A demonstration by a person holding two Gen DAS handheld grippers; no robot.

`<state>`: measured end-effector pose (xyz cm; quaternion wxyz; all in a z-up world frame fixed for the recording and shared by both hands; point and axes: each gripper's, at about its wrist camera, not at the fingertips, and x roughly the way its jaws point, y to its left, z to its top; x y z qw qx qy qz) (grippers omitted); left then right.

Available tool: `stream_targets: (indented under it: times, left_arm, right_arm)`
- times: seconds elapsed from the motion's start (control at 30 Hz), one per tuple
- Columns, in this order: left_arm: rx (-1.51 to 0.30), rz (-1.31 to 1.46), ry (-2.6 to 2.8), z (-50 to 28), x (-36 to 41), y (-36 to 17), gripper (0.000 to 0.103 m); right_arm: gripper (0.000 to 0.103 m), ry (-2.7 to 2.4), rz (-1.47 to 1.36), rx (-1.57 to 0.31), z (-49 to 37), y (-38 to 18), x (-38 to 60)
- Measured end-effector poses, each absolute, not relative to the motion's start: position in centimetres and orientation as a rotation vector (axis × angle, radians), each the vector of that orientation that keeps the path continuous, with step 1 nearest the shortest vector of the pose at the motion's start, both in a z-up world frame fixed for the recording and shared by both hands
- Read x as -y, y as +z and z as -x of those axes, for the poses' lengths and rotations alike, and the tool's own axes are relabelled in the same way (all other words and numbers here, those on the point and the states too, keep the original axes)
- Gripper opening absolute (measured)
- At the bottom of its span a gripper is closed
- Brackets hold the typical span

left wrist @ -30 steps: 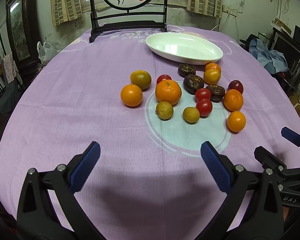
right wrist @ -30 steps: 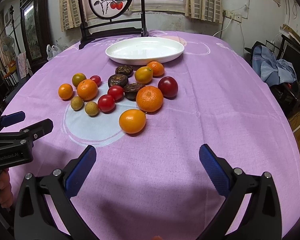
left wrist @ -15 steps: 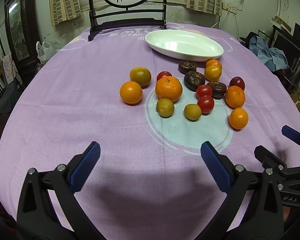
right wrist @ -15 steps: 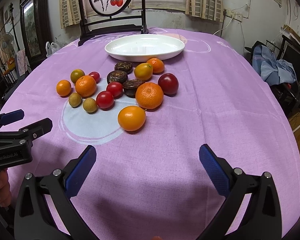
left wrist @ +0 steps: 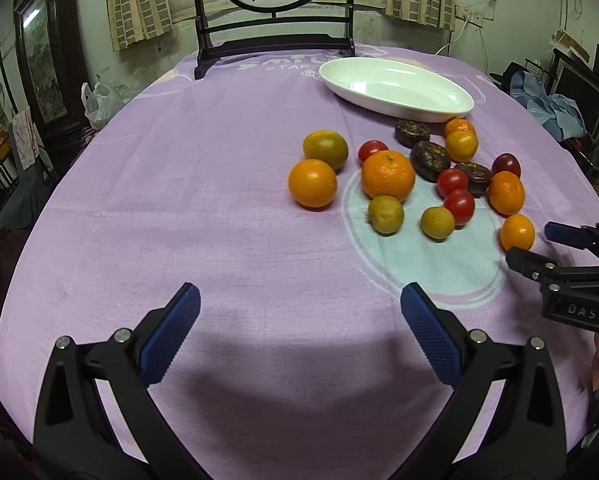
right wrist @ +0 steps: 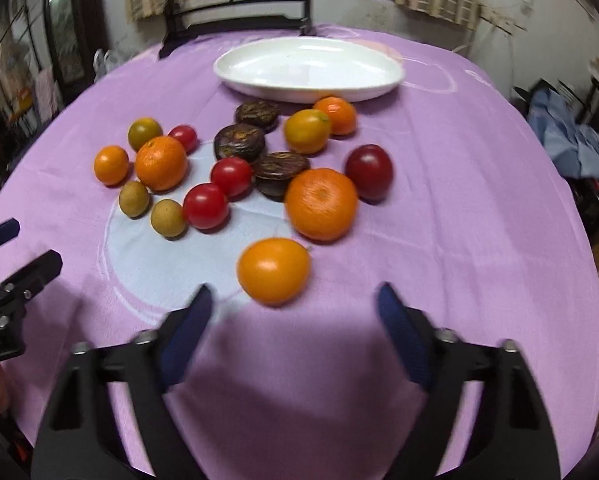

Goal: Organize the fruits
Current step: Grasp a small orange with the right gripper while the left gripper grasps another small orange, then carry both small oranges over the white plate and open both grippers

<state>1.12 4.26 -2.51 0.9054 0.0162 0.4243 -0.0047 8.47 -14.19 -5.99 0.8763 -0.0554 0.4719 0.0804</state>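
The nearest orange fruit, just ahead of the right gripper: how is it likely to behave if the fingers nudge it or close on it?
The orange fruit looks round and sits loose on the flat tablecloth, so a nudge would probably roll it. Its skin looks smooth and glossy, so it might slip between the pads. The right gripper is open wider than the fruit, so centring first seems wise.

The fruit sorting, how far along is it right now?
Nothing looks done: the white dish holds no fruit, and all the fruit lies on the purple tablecloth. In hand: nothing is gripped. The right gripper is open, close behind the nearest orange fruit. The left gripper is open over bare cloth. Left: every piece, from the red tomatoes to the dark brown fruit.
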Motion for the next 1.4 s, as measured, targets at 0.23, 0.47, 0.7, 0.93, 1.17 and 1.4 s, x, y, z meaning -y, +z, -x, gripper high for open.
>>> stream_targets:
  times: [0.23,0.47,0.7,0.93,1.17,1.4]
  left_arm:
    - [-0.918,0.006,-0.038,-2.7,-5.2,-2.9,0.101]
    - [-0.922,0.003,-0.035,-6.3,-5.9,-2.5,0.101]
    - [-0.952,-0.053,-0.052,-10.3,-4.5,-3.6,0.092]
    - [-0.980,-0.055,-0.105,-12.6,-4.1,-4.9,0.047]
    - [-0.977,-0.039,-0.170,-12.2,-4.1,-3.8,0.039]
    - [-0.860,-0.053,-0.270,-14.3,-0.6,2.2,0.039]
  right_arm:
    - [0.040,0.250,0.110,-0.983,-9.0,-6.3,13.8]
    - [0.040,0.314,0.037,-0.963,-7.5,-6.2,15.0]
    - [0.040,0.360,0.019,-0.957,-6.3,-6.1,15.5]
    - [0.040,0.377,0.036,-0.940,-6.5,-5.5,15.1]
    - [0.040,0.424,0.023,-0.907,-6.9,-3.7,15.5]
    - [0.040,0.366,0.093,-0.731,-12.5,2.2,16.6]
